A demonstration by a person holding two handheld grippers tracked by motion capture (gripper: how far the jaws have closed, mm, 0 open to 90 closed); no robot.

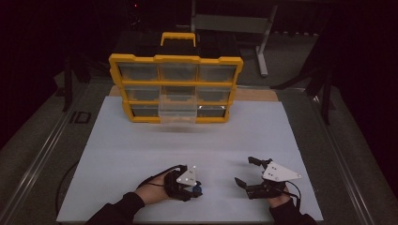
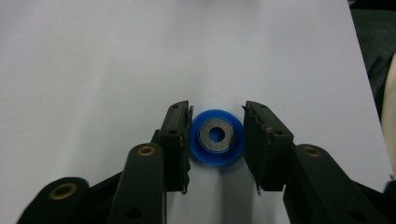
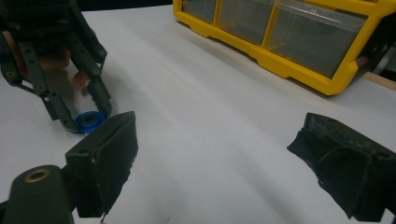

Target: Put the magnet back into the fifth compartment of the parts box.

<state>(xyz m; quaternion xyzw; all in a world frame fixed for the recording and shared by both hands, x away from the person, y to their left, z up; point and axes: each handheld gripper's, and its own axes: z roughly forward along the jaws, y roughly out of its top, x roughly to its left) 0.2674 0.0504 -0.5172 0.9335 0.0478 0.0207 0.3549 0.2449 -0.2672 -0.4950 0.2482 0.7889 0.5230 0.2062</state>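
Note:
A blue ring [image 2: 217, 136] with a grey metal core lies flat on the white mat [image 1: 141, 154] near the front edge. My left gripper [image 2: 217, 122] is shut on it, one pad against each side of the rim. In the high view the left gripper [image 1: 194, 189] points down at the blue ring [image 1: 198, 190], with a hand behind it. The right gripper view shows the blue ring [image 3: 89, 120] between the left gripper's fingertips [image 3: 103, 106]. My right gripper [image 1: 245, 171] hovers open to the right of it, nothing between its jaws.
A yellow organiser [image 1: 176, 58] with clear drawers stands upright at the mat's far edge. One clear drawer [image 1: 177, 112] in its bottom middle is pulled out toward me. A metal stand leg [image 1: 263, 47] is behind it.

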